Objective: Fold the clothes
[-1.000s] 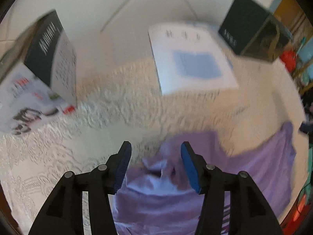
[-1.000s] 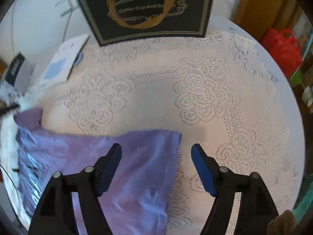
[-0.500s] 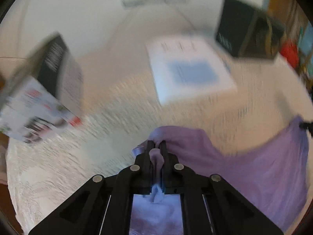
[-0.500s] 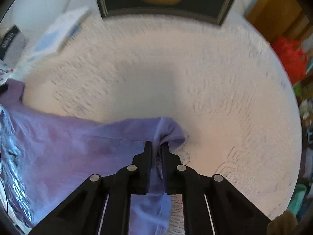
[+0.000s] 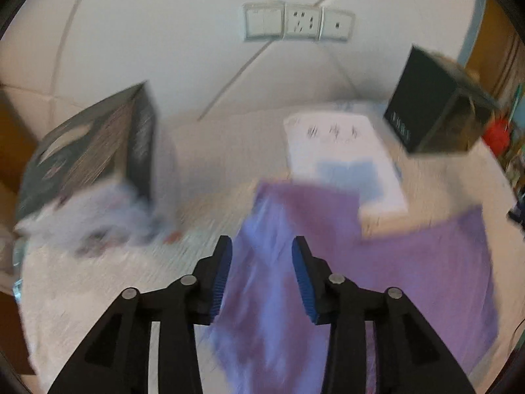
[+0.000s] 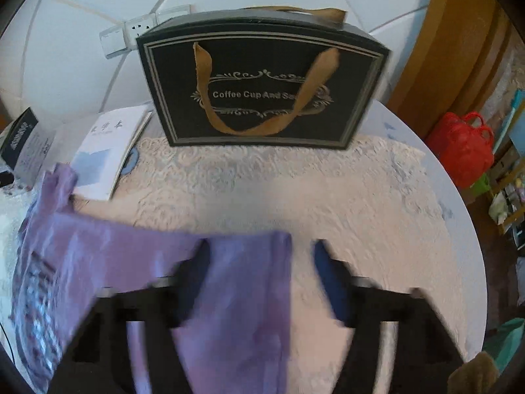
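A purple garment (image 5: 410,262) lies on the lace tablecloth, and it also shows in the right wrist view (image 6: 131,256). My left gripper (image 5: 262,262) is open, with the garment's folded corner lying loose between its blue pads. My right gripper (image 6: 259,262) is open too, and the garment's right edge (image 6: 279,279) hangs between its blurred fingers. Both views are motion-blurred.
A black gift box (image 6: 262,85) with tan ribbon handles stands at the table's back. A white booklet (image 6: 108,151) lies to its left, and it also shows in the left wrist view (image 5: 341,154). A dark carton (image 5: 95,157) stands at the left. A red bag (image 6: 462,147) sits beyond the table's right edge.
Both grippers were shut on the garment's corners half a second ago; now both are open and the cloth has been carried toward the back and let go.
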`<state>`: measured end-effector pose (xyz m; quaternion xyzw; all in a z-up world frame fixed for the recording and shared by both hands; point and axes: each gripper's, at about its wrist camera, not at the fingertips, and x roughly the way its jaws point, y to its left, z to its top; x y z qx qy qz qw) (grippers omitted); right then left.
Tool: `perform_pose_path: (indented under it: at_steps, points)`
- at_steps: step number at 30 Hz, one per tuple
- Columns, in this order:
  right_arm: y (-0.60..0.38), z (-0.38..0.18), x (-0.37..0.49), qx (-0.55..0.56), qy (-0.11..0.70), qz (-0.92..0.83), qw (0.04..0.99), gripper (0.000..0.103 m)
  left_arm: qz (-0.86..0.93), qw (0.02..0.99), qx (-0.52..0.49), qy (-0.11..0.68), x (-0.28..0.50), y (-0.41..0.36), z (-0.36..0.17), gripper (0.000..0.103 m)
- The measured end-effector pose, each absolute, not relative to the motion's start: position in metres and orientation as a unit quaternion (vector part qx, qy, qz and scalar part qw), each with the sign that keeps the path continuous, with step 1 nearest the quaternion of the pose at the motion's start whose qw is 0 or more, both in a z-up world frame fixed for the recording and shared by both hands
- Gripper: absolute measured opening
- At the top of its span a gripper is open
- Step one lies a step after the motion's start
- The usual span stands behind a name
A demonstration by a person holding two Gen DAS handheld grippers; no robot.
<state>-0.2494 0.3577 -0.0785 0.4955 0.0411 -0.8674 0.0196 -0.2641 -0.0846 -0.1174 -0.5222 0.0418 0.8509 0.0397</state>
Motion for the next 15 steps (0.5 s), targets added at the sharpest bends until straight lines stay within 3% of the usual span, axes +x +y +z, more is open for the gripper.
perform_pose_path:
  at_steps: [7, 10, 15]
  points:
    - [0.396, -0.099, -0.139, 0.553, -0.033, -0.83, 0.057, 0.072, 0.827, 0.023, -0.562, 0.017, -0.112, -0.119, -0.144, 0.046]
    - [0.402, -0.116, -0.1, 0.582, -0.041, -0.81, 0.055, 0.057, 0.813, 0.028, -0.581, 0.0, -0.055, -0.122, -0.163, 0.047]
    - [0.415, -0.133, -0.049, 0.602, -0.084, -0.793, 0.054, 0.057, 0.8, 0.045, -0.598, -0.025, 0.009, -0.113, -0.181, 0.047]
